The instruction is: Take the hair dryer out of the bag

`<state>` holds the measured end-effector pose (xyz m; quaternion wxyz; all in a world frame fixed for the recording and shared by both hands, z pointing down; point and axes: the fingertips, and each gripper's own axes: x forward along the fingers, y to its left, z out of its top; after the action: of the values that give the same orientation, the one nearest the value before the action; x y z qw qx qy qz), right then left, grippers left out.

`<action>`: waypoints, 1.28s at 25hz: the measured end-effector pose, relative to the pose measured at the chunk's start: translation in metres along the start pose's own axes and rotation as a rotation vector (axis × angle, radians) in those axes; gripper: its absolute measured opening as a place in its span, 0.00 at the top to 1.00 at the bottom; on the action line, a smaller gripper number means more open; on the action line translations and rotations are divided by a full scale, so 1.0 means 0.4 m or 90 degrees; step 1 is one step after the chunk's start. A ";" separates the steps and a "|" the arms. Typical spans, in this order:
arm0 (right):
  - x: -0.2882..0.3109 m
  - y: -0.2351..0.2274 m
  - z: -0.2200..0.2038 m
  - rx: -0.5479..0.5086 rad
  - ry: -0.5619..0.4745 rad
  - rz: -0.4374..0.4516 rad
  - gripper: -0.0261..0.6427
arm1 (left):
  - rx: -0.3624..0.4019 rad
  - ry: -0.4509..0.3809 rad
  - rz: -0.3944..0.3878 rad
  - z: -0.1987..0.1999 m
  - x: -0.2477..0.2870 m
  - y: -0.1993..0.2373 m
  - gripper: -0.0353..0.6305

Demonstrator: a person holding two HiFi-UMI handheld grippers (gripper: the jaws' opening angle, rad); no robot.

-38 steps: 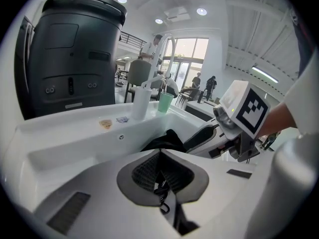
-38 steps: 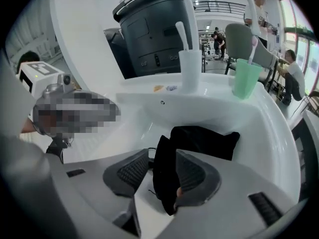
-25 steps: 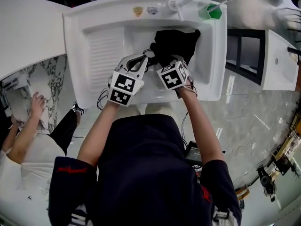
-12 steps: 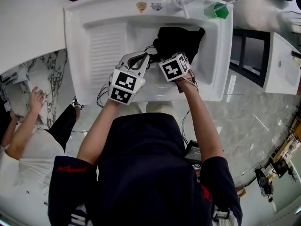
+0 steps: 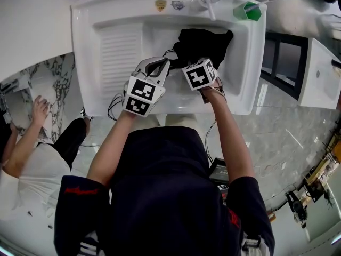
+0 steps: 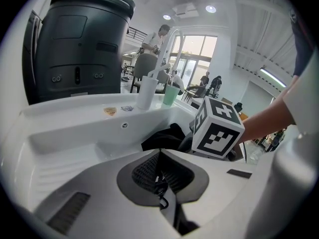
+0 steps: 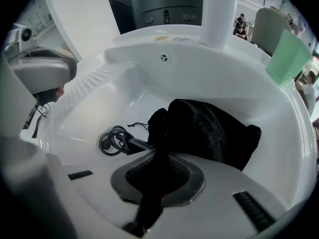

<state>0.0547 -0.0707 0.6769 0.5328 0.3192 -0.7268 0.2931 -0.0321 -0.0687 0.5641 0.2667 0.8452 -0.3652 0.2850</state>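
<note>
Head view: one black bag [image 5: 205, 46] lies in the white sink [image 5: 85, 52], its mouth end toward the person. Left gripper view: the left gripper [image 6: 159, 158] has its jaws together on one thin black cord [image 6: 160, 187]. Right gripper view: the right gripper [image 7: 158, 158] is closing, with the bag's mouth fabric pinched between its pads; the bag stretches away to the right, one coiled cable [image 7: 110, 141] lies just left, and the hair dryer is unseen, likely still inside

the bag [image 7: 209, 133] hides the dryer beyond the right gripper [image 7: 159, 161], its near fold lost between the closing jaws.
</note>
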 end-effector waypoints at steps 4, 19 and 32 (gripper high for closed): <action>-0.006 -0.006 0.004 -0.003 -0.009 0.004 0.91 | -0.003 0.002 -0.001 0.000 0.007 0.000 0.92; -0.037 -0.069 0.000 0.036 -0.045 -0.009 0.91 | 0.006 0.029 -0.026 -0.005 0.054 -0.030 0.92; -0.061 -0.120 -0.006 0.063 -0.060 -0.012 0.91 | 0.060 0.089 -0.068 -0.027 0.128 -0.071 0.92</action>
<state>0.0989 -0.0949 0.6581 0.4844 0.3656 -0.7325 0.3086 0.0160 -0.0685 0.5993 0.2662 0.8529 -0.2865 0.3458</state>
